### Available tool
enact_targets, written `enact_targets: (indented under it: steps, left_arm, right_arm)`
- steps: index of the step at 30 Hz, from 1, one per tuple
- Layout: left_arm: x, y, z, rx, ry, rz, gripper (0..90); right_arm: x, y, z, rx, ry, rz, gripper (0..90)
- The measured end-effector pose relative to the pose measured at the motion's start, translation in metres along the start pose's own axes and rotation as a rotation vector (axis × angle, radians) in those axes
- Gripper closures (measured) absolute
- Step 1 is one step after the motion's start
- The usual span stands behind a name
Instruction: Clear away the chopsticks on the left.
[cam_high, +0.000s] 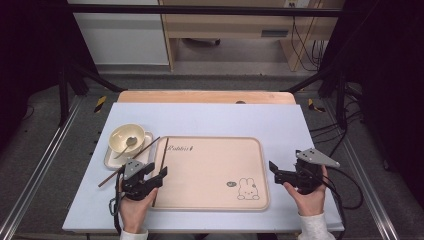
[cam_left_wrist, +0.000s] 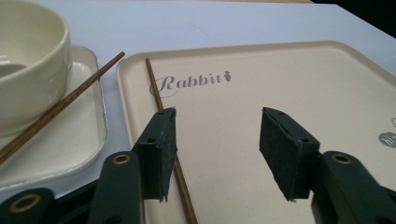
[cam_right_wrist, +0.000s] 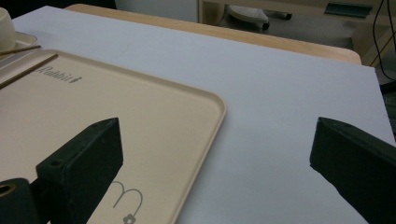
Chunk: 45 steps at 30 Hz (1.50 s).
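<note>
Beige plastic makes up the large tray (cam_high: 210, 172), which is laid on a pale blue sheet (cam_high: 210, 117) covering the wooden worktop (cam_high: 205, 96), towards the near edge and roughly midway between the left and right edges. The word "Rabbit" is printed near the tray's far left corner and a small rabbit drawing near its near right corner. A smaller cream tray (cam_high: 112, 159) is set just beside the large tray's left side, and a cream bowl (cam_high: 127, 137) with a spoon (cam_high: 128, 144) in it is carried on it. One brown chopstick (cam_high: 129, 161) is laid slanting across the small tray, its near end reaching out over the sheet towards the left edge. A second chopstick (cam_high: 161, 170) is laid on the large tray along its left rim, running from far to near.

The left tool (cam_high: 152, 172) is held by a hand (cam_high: 134, 207) at the large tray's near left corner. In the left gripper view its jaws are seen spread apart with nothing between them, and the second chopstick (cam_left_wrist: 164, 121) is passed just under the inner edge of the left jaw. The right tool (cam_high: 276, 170) is held by the other hand (cam_high: 310, 197) over the sheet just beyond the tray's right rim, near the right edge of the worktop. Its jaws are spread wide and nothing is gripped; one jaw is seen above the tray (cam_right_wrist: 116, 116), the other above the bare sheet
</note>
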<state>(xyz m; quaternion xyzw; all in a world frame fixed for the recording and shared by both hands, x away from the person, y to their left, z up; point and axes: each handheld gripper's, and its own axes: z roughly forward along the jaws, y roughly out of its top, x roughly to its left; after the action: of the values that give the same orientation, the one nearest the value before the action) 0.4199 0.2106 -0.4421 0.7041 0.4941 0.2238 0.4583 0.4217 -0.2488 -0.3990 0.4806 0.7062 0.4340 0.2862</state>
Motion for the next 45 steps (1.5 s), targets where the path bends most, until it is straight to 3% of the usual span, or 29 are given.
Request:
enact_targets:
  steps: [3,4,9,17,34,45]
  left_arm:
    - [0.003,0.005,-0.003,0.009,-0.022,0.043,41.3]
    - [0.005,0.008,-0.006,0.015,-0.032,0.077,39.6]
    - [0.010,0.014,-0.011,0.012,-0.063,0.107,37.0]
    - [0.019,0.015,-0.019,0.026,-0.060,0.209,31.1]
    - [0.052,0.002,-0.033,0.069,-0.042,0.250,25.1]
    - [0.072,-0.002,-0.039,0.097,-0.020,0.234,22.3]
  right_arm:
    - [0.000,0.000,0.000,0.000,0.002,0.000,2.9]
    - [0.000,0.000,0.000,0.004,0.002,0.001,2.9]
    - [0.000,0.000,0.000,0.002,0.002,-0.002,2.8]
    - [0.001,0.000,0.000,0.002,-0.001,-0.006,2.9]
    - [0.002,-0.001,0.001,0.014,-0.001,-0.010,2.7]
    - [0.002,-0.001,0.002,0.012,0.001,-0.014,2.8]
